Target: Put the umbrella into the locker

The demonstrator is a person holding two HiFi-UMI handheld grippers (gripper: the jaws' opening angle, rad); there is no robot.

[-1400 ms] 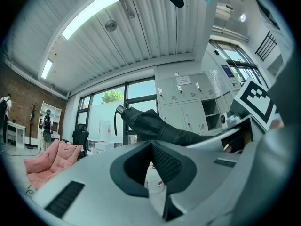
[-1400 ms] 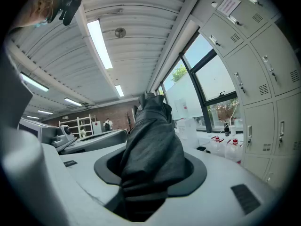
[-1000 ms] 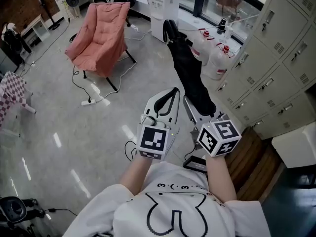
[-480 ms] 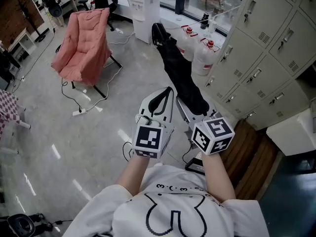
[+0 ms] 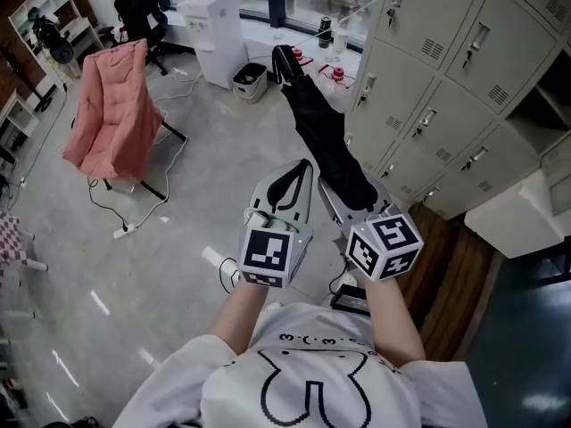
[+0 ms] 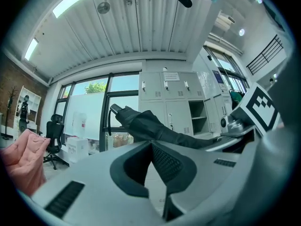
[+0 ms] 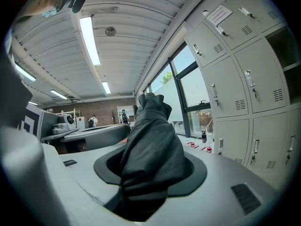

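Note:
A folded black umbrella [image 5: 326, 136] sticks out level ahead of me, its handle end toward the window. My right gripper [image 5: 350, 188] is shut on its lower end; in the right gripper view the black fabric [image 7: 150, 145] fills the gap between the pads. Beside it on the left, my left gripper [image 5: 310, 162] has its tips together and nothing in it. From the left gripper view the umbrella [image 6: 155, 126] crosses in front of the lockers [image 6: 164, 98]. The beige lockers [image 5: 446, 87] stand to the right of the umbrella, one compartment [image 5: 549, 105] open.
A pink folding chair [image 5: 111, 114] stands at the left with a cable [image 5: 125, 230] on the floor by it. A white water dispenser [image 5: 217, 38] and water bottles [image 5: 335, 61] are by the window. A white box [image 5: 517, 217] sits at the right.
Both grippers and the umbrella have moved toward the lockers. The lockers now fill more of the right side and the pink chair has slid left. The grip on the umbrella is unchanged.

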